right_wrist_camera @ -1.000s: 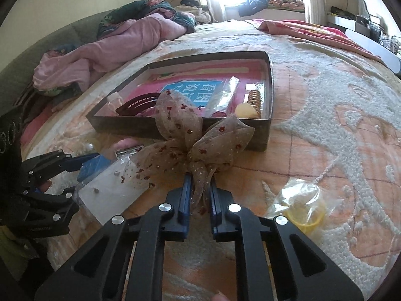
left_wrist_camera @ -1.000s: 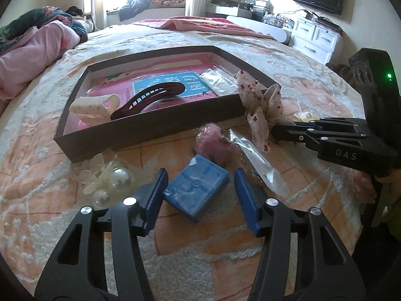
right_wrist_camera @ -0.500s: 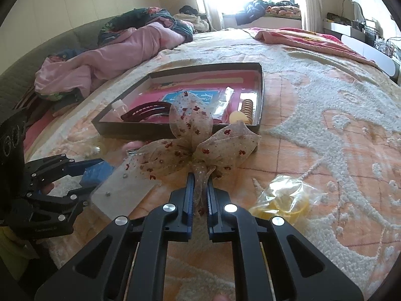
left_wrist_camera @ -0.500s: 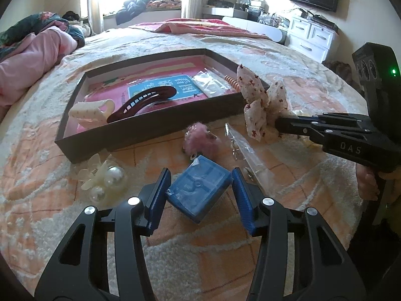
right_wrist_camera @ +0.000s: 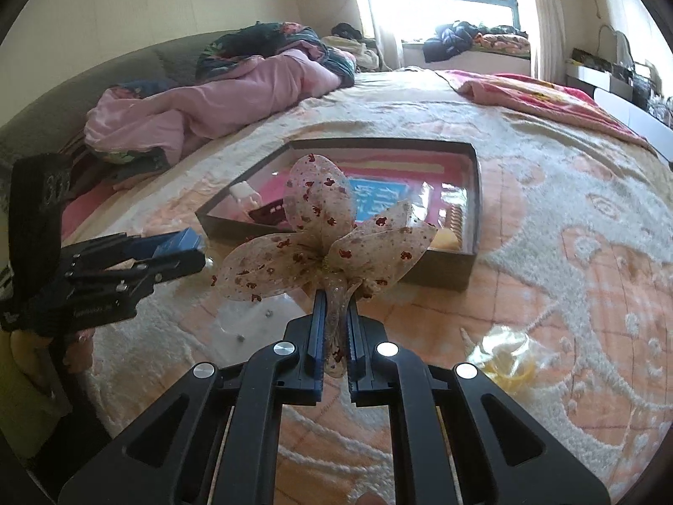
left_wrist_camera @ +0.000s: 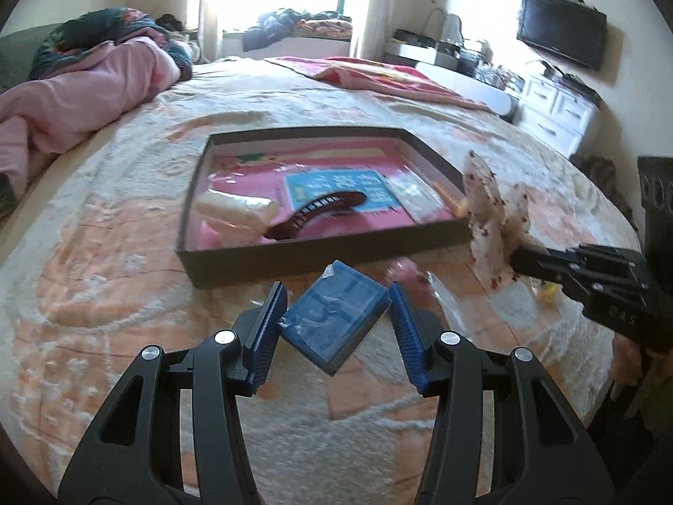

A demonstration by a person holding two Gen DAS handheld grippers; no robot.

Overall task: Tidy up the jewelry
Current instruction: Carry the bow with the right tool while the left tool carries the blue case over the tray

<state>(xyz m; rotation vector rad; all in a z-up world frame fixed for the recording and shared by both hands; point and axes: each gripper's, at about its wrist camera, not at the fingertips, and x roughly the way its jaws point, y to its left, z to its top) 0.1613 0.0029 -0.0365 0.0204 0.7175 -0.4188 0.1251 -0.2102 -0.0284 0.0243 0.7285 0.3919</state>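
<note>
My left gripper [left_wrist_camera: 336,294] is shut on a small blue box [left_wrist_camera: 334,315], which hangs tilted above the bedspread just in front of the tray. The right wrist view shows this gripper [right_wrist_camera: 139,261] at the left with the blue box [right_wrist_camera: 176,242] at its tips. My right gripper [right_wrist_camera: 335,301] is shut on the tail of a sheer beige bow with red specks [right_wrist_camera: 324,231], raised near the tray's near right corner. The bow [left_wrist_camera: 492,219] and right gripper [left_wrist_camera: 589,273] also show at the right of the left wrist view. The dark tray [left_wrist_camera: 315,261] has a pink lining.
In the tray lie a cream claw clip [left_wrist_camera: 235,210], a dark red hair clip [left_wrist_camera: 319,206] and a blue card [left_wrist_camera: 336,185]. A clear bag [right_wrist_camera: 252,320] and a bag with something yellow [right_wrist_camera: 509,357] lie on the bedspread. A pink quilt [left_wrist_camera: 63,97] is heaped at the far left.
Both grippers have risen, the left with the blue box and the right with the bow. The pearl flower clip and most of the pink pompom have dropped out of the left view.
</note>
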